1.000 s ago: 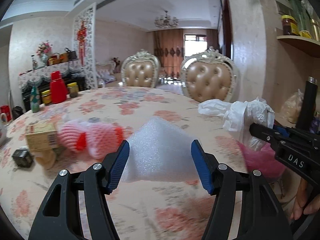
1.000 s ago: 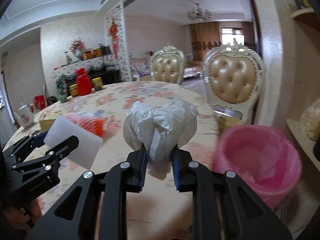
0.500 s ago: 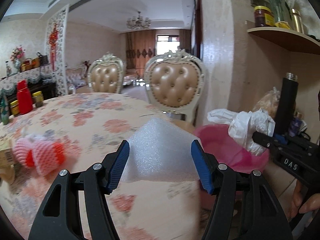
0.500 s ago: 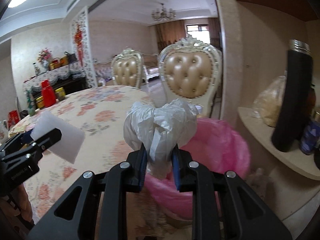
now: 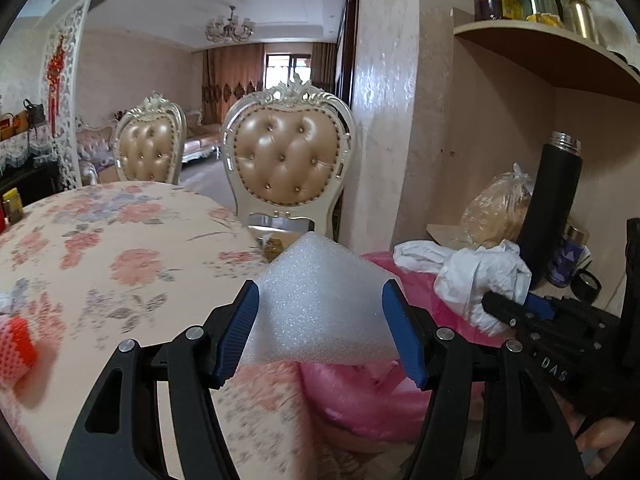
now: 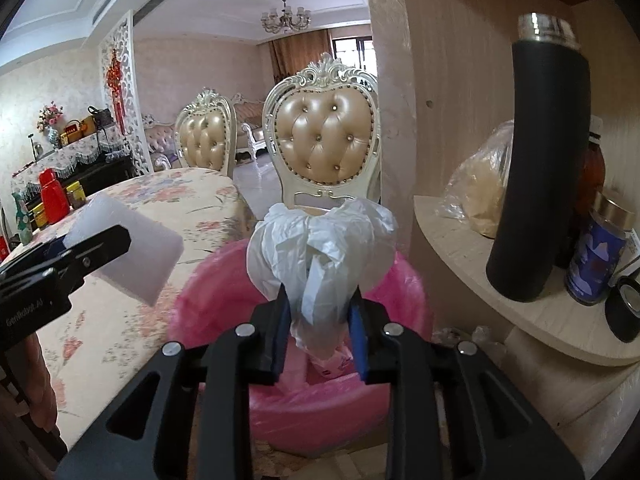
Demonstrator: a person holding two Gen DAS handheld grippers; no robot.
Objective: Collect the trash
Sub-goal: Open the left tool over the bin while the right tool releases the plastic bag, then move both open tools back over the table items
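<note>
Counter (image 5: 100, 264) first, round under its flowered cloth, filling the nine o'clock side of the left view, with two padded chairs (image 5: 286, 160) drawn up at its far edge toward twelve. Past the counter's rim, low at about five o'clock, stands the bin (image 6: 224, 292), lined with a pink bag and open at the top. At three o'clock a curved wall shelf (image 6: 472, 256) carries a tall black flask (image 6: 540, 168), a clear bag of something pale (image 6: 480, 188) and a blue jar (image 6: 596, 252).

Both pieces of trash are up in the air, held. The left gripper (image 5: 320, 332) has its blue fingers (image 5: 236, 332) pressed against the two sides of a white foam block (image 5: 320, 304), which hangs over the counter's rim, its right part already above the pink liner. From the right camera the same block shows at nine o'clock, beside the bin and not yet over its middle.

The right gripper (image 6: 320, 328) has its fingers (image 6: 280, 332) clamped on the neck of a crumpled white plastic bag (image 6: 320, 248), the bunched top puffing out above them. That bag sits directly above the bin's mouth, its lower tip hanging toward the liner but apart from it. Something small and pink-white lies at the bottom of the bin; I cannot make out what.

A red foam net (image 5: 16, 344) lies on the counter at the far nine o'clock edge, blurred.
</note>
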